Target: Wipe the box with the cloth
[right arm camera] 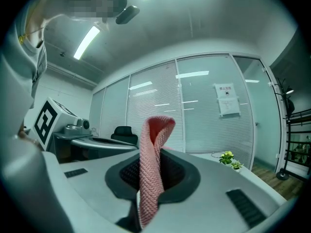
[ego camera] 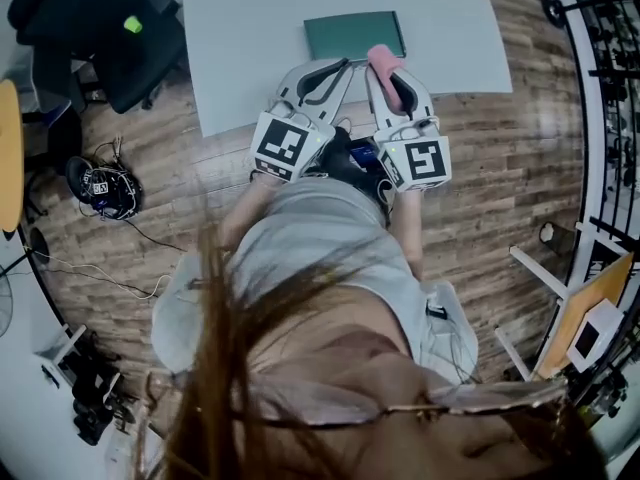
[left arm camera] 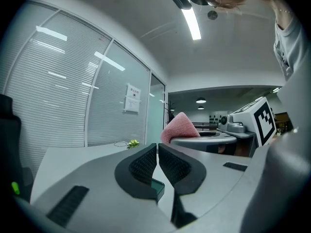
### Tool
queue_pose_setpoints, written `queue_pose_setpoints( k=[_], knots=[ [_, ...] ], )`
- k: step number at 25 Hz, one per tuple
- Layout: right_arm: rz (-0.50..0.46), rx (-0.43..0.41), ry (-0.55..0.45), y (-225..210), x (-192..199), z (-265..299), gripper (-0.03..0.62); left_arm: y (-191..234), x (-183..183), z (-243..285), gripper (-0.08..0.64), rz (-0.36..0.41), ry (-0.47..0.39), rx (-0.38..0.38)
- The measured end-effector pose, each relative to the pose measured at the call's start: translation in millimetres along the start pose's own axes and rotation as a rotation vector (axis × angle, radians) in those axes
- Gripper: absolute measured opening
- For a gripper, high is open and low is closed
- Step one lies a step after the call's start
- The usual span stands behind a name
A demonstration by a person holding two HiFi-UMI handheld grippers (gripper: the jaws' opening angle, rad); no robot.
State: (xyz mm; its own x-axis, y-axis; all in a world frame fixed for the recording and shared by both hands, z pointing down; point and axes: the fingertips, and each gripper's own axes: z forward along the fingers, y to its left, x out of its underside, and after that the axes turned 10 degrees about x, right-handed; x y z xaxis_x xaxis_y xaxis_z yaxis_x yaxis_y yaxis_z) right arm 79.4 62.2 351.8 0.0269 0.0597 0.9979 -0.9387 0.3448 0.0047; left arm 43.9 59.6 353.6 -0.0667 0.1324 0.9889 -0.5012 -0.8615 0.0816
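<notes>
A flat dark green box (ego camera: pixel 355 35) lies near the front edge of the white table (ego camera: pixel 250 28). My left gripper (ego camera: pixel 335 65) hovers just short of its near left corner, jaws shut with nothing between them; a green corner of the box (left arm camera: pixel 157 187) shows under the left gripper (left arm camera: pixel 158 160). My right gripper (ego camera: pixel 392 75) is shut on a folded pink cloth (ego camera: pixel 382 60), which sticks up past the jaws beside the box's near right corner. In the right gripper view the cloth (right arm camera: pixel 151 164) stands pinched in the right gripper (right arm camera: pixel 154 174). The cloth (left arm camera: pixel 179 128) also shows in the left gripper view.
A black office chair (ego camera: pixel 110 28) stands left of the table. A black device with cables (ego camera: pixel 103 188) lies on the wooden floor at the left. A small potted plant (right arm camera: pixel 228 159) sits far off on the table. A black metal rack (ego camera: pixel 610 88) lines the right side.
</notes>
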Motion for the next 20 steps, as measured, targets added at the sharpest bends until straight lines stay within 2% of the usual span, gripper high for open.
queue_pose_setpoints(
  k=[7, 15, 20],
  knots=[
    [-0.012, -0.038, 0.005, -35.5, -2.2, 38.7, 0.040, 30.2, -11.5, 40.9, 0.037, 0.005, -0.009, -0.033],
    [-0.033, -0.096, 0.032, -68.7, 7.8, 67.2, 0.040, 54.2, -3.2, 74.6, 0.038, -0.005, 0.029, -0.101],
    [-0.043, -0.146, 0.042, -73.5, 14.9, 82.5, 0.040, 67.1, 3.6, 80.3, 0.038, -0.015, 0.037, -0.137]
  ],
)
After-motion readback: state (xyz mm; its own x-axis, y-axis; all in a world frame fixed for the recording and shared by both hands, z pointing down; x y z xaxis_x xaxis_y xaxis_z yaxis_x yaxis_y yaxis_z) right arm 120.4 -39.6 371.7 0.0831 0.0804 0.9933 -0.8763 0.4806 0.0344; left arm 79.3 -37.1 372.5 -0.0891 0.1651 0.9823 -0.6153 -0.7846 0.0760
